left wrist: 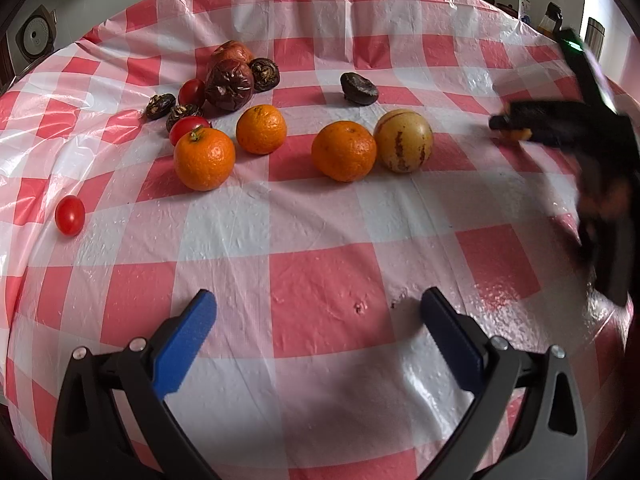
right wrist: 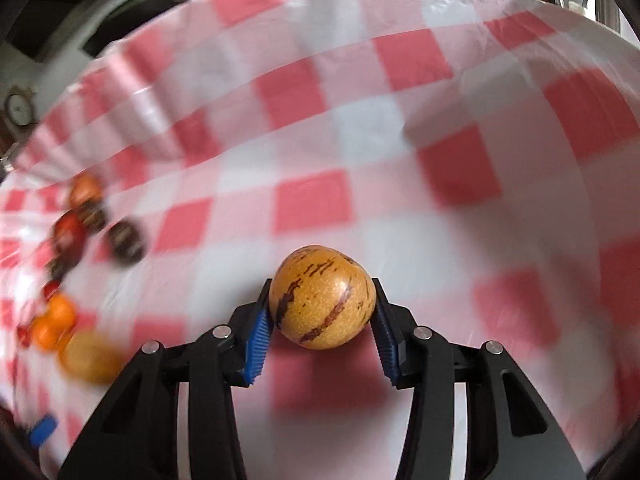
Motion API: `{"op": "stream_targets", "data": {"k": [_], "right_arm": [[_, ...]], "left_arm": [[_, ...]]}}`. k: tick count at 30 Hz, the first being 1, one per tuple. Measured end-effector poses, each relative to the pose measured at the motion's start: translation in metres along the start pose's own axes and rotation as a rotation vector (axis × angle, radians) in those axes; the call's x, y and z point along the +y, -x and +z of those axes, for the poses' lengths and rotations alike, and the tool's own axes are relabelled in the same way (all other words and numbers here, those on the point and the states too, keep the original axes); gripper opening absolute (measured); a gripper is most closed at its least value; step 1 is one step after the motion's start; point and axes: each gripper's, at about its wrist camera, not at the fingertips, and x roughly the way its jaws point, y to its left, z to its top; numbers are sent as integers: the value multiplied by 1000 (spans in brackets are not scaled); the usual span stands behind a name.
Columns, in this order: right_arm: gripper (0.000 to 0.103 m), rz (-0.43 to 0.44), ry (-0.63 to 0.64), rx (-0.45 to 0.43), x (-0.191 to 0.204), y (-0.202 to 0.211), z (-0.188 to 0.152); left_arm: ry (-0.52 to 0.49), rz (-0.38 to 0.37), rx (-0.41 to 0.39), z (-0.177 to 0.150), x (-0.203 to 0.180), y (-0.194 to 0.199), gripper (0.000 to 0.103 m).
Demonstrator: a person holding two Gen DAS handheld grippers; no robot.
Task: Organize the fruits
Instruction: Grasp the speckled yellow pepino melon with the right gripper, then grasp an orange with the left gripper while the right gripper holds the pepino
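A yellow pepino melon (right wrist: 322, 298) with purple streaks sits between the blue pads of my right gripper (right wrist: 322, 285), which is shut on it just above the checked cloth. In the left wrist view that gripper (left wrist: 512, 126) is a dark blur at the far right. My left gripper (left wrist: 318, 294) stands open over the cloth with nothing between its fingers. Ahead of it lie three oranges (left wrist: 344, 151), with a second pepino melon (left wrist: 403, 140) touching the rightmost one. Cherry tomatoes (left wrist: 70, 215), wrinkled dark red fruits (left wrist: 229, 84) and small dark brown pieces (left wrist: 359, 88) lie around them.
The red and white checked plastic cloth (left wrist: 320, 240) covers the whole table. Bottles (left wrist: 552, 16) and a metal cup (left wrist: 595, 36) stand past its far right edge. A round white appliance (left wrist: 36, 36) sits beyond the far left edge.
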Motion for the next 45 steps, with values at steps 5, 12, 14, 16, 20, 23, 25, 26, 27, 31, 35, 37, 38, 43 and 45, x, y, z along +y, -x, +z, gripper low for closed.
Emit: {"op": "stream_targets", "data": {"k": [5, 12, 14, 16, 20, 23, 25, 26, 27, 31, 35, 37, 38, 43, 45], "right_arm": [[45, 72, -15, -2, 6, 27, -42], [46, 78, -1, -27, 5, 43, -57], [46, 83, 4, -24, 6, 45, -57], [46, 90, -1, -24, 5, 45, -57], [46, 107, -9, -25, 3, 44, -57], [46, 116, -15, -25, 2, 44, -57], [46, 124, -17, -24, 1, 44, -58], [46, 129, -18, -24, 1, 44, -58], [46, 130, -19, -24, 1, 44, -58], [47, 136, -18, -22, 1, 43, -58], [47, 139, -17, -22, 2, 44, -58], [47, 139, -17, -22, 2, 44, -58], [47, 139, -17, -22, 2, 44, -58], [47, 138, -15, -22, 2, 43, -58], [47, 139, -14, -22, 3, 43, -58]], "left_arm": [[0, 0, 0, 0, 0, 0, 102], [-6, 7, -1, 0, -2, 0, 102], [8, 9, -1, 1, -2, 0, 102], [19, 16, 0, 5, -3, -3, 102], [45, 34, 2, 20, -7, -14, 102], [59, 45, 4, 38, -11, -27, 102], [70, 54, 7, 51, -12, -37, 102], [77, 59, 7, 57, -12, -41, 102], [84, 65, 9, 63, -12, -45, 102], [87, 64, 3, 78, -14, -55, 96], [75, 52, -42, 80, -16, -49, 43], [86, 29, -45, 78, -13, -46, 42], [96, 13, -49, 76, -11, -44, 42], [176, -67, -70, 60, 4, -32, 42], [199, -91, -77, 57, 8, -30, 42]]}}
